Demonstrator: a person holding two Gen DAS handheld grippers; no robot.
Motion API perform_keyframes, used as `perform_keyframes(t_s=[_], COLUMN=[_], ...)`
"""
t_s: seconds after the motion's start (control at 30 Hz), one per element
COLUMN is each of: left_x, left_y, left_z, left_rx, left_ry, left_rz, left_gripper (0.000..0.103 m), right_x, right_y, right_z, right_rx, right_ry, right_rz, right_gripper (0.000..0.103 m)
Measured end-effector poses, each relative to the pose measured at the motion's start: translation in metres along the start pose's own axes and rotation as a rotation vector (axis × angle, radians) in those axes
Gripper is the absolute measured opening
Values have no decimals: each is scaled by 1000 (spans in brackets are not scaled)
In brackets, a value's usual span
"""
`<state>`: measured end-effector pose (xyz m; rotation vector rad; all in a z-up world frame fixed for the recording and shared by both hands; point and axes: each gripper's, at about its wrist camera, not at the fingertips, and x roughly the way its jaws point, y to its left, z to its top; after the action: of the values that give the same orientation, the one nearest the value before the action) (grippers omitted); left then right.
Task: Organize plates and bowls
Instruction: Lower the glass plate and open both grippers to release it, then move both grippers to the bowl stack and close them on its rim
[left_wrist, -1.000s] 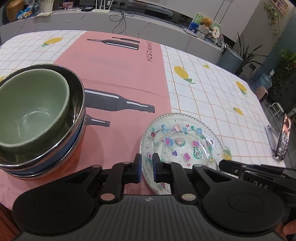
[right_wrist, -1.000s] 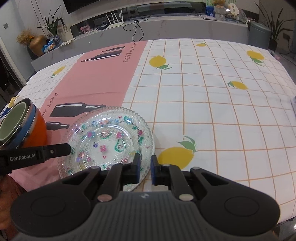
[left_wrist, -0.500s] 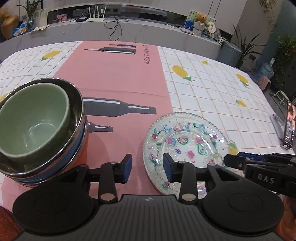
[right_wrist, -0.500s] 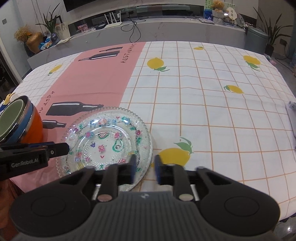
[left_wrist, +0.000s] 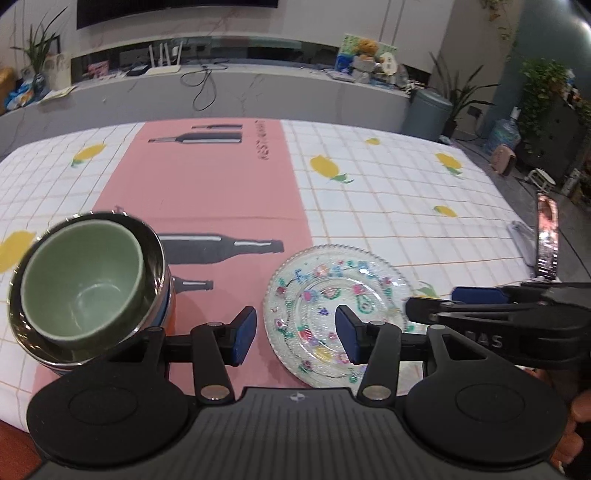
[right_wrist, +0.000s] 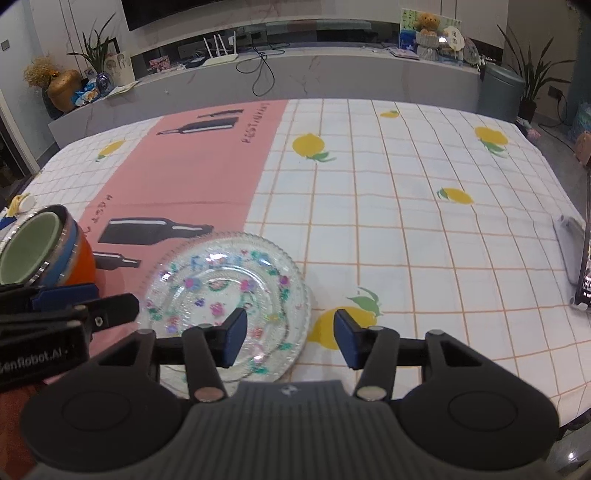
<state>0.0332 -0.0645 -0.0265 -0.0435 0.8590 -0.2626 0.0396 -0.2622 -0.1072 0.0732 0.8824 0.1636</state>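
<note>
Lemon-checked tablecloth (right_wrist: 406, 229) carries a glass plate (right_wrist: 221, 291) and stacked bowls (left_wrist: 85, 284).

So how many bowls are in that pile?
4 that I can see, nested: the green bowl on top, a steel bowl around it, then a blue bowl and an orange bowl. More could be hidden inside.

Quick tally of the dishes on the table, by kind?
Bowls: 4 nested in one stack: green ceramic bowl innermost, shiny steel bowl, blue bowl, orange bowl outermost.
Plates: at least 1, the clear glass plate with painted flowers; possibly a stack, cannot tell.
Total: 5 at least.
</note>
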Motion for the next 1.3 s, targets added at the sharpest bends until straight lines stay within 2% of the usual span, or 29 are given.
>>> perform_keyframes(t_s=[0.07,0.13,0.23,0.37,0.47,0.6,0.63,0.73,0.83,0.9,1.07,1.3], left_x=[-10,-19,-35,-52,-64,-80,-83,-87,-88,-88,-79,-52], left_y=[2,3,9,21,37,65,74,102,133,152,188,217], left_z=[1,3,4,6,8,11,12,13,11,7,-2,-16], left_rx=[8,17,20,9,-19,-67,-84,-147,-242,-310,-423,-576], left_ry=[-13,-24,-51,-88,-123,-163,-172,-190,-182,-182,-152,-67], left_rz=[-13,-16,-24,-15,15,63,81,128,135,147,166,74], left_gripper=[57,57,57,57,57,58,59,74,78,85,85,86], right_x=[-5,-10,-19,-31,-35,-36,-36,-34,-28,-22,3,47], right_y=[6,14,30,51,65,81,86,101,113,120,141,155], right_z=[2,3,3,4,5,6,6,5,8,12,24,29], right_rx=[-3,-8,-31,-22,-26,34,45,48,87,134,196,268], right_ry=[-9,-16,-40,-71,-72,-65,-66,-62,-41,-26,40,177], right_rz=[11,15,4,-10,38,101,105,132,190,235,296,355], right_gripper=[56,63,67,82,82,82,82,82,83,95,98,98])
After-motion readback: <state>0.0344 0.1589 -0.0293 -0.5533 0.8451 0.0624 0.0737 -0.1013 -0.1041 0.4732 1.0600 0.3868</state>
